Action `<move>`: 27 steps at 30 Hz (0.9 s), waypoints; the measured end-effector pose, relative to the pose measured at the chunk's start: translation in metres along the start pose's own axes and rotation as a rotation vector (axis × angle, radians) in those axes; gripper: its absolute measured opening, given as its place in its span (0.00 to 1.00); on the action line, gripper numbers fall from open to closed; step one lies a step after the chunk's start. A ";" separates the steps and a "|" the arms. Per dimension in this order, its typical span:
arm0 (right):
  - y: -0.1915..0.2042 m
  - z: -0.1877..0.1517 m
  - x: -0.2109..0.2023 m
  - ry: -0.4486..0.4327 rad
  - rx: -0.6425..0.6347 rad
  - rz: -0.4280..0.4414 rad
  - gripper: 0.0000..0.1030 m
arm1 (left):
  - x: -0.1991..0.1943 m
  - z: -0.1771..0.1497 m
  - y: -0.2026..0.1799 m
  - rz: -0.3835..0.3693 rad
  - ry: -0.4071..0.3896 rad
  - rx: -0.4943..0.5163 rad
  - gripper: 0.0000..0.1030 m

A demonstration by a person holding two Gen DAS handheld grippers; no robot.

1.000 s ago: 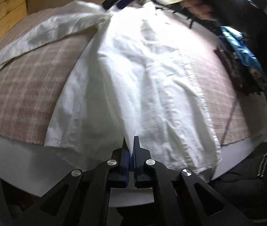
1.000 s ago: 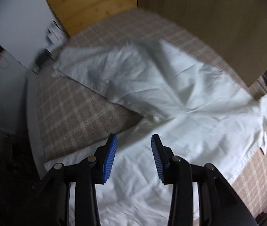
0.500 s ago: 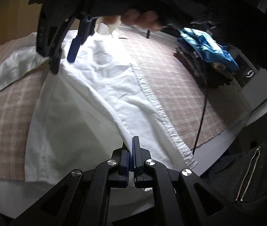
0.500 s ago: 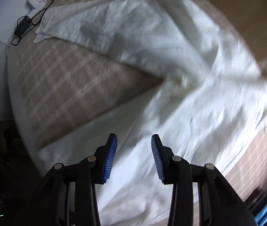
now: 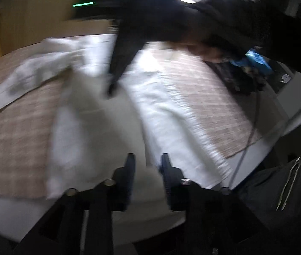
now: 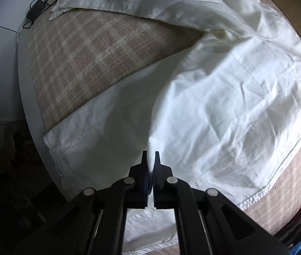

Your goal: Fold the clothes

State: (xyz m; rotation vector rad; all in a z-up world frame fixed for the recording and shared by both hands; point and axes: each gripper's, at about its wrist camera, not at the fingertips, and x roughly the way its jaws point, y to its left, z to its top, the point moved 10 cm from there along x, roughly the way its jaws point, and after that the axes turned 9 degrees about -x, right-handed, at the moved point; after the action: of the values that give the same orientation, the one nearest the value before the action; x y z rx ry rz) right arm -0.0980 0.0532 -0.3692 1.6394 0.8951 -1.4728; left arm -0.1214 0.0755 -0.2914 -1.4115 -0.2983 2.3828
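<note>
A white shirt lies spread on a checked beige-and-pink cloth. My right gripper is shut on a fold of the shirt and lifts it into a ridge. The shirt also shows in the blurred left wrist view. My left gripper is open just above the shirt's near hem and holds nothing. The right gripper's dark body and the hand holding it reach over the shirt in the left wrist view.
The cloth covers a white table whose edge runs along the left. A black adapter with cables lies at the far left corner. A pile of dark and blue clothes sits at the right. A thin cord crosses the cloth.
My left gripper has opened and let go of the shirt's hem. My right gripper has come down and shut on a fold of the shirt.
</note>
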 end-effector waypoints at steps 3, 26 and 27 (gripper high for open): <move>-0.006 -0.004 -0.009 -0.031 0.026 0.021 0.02 | -0.004 -0.020 0.052 0.042 0.056 -0.170 0.30; -0.003 -0.003 -0.023 -0.119 0.030 0.109 0.02 | 0.006 -0.026 0.088 0.076 0.025 -0.448 0.18; -0.005 -0.003 -0.023 -0.120 0.028 0.111 0.02 | 0.005 -0.029 0.088 0.075 0.029 -0.446 0.19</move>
State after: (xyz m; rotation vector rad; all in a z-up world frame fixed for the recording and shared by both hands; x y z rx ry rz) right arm -0.1030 0.0580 -0.3463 1.5772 0.7093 -1.4959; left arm -0.1148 -0.0030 -0.3407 -1.6660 -0.8248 2.4514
